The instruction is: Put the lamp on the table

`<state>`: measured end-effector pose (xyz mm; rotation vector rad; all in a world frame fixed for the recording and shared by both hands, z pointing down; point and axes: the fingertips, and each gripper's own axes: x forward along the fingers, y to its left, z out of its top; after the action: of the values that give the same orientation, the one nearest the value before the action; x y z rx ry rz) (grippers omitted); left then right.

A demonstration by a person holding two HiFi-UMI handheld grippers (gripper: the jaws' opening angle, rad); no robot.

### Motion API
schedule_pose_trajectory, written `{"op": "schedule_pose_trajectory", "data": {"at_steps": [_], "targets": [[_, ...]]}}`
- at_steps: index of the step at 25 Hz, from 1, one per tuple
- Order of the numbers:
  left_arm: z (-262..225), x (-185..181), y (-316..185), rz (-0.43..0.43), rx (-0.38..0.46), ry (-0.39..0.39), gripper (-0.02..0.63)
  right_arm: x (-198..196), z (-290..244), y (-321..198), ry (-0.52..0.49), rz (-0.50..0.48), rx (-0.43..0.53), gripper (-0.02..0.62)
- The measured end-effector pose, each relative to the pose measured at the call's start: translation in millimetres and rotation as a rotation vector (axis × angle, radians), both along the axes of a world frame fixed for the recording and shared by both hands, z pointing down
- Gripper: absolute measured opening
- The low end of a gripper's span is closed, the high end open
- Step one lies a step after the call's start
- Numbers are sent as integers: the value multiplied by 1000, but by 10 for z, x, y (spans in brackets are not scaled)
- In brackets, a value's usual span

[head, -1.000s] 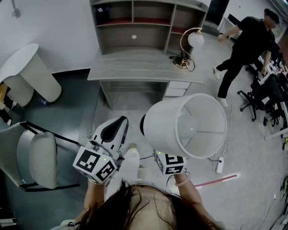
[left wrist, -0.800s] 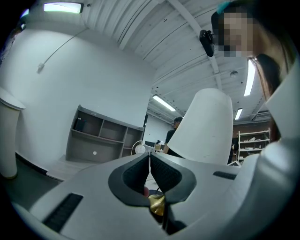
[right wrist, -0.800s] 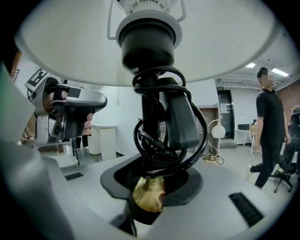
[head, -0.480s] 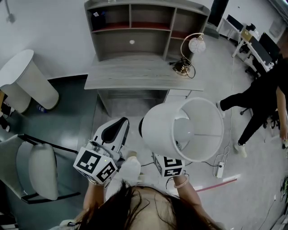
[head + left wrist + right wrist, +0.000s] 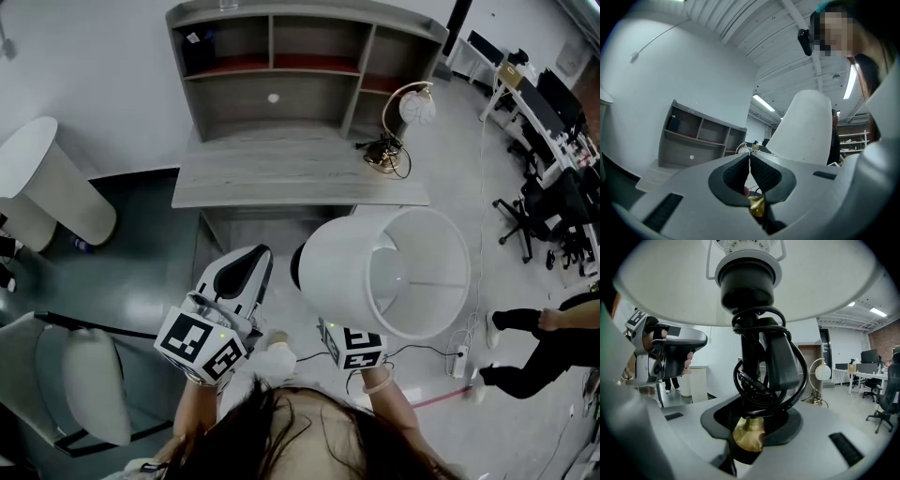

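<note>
right tongs (image 5: 753,401) are pinching the lamp (image 5: 386,272) by its black stem, so it's up in the air, just short of the table (image 5: 300,171); left tongs (image 5: 749,161) pressed together, holding nothing

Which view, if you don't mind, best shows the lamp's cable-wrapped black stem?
The right gripper view: the stem stands up close between the right gripper's jaws, which clamp it, cable coiled around it. In the head view the white shade hides it; the left gripper view shows only the shade's outside.
</note>
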<state>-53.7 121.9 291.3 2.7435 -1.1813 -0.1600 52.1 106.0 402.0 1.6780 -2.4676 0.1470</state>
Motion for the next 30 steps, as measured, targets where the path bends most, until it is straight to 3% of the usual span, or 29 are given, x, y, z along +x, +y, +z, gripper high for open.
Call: {"op": "schedule_pose_trajectory", "data": {"at_steps": [12, 30], "targets": [[10, -344, -664, 42, -11, 9, 12, -302, -2, -629, 1, 46, -8, 126], [89, -558, -1023, 24, -34, 29, 12, -518, 57, -958, 34, 21, -54, 126]]}}
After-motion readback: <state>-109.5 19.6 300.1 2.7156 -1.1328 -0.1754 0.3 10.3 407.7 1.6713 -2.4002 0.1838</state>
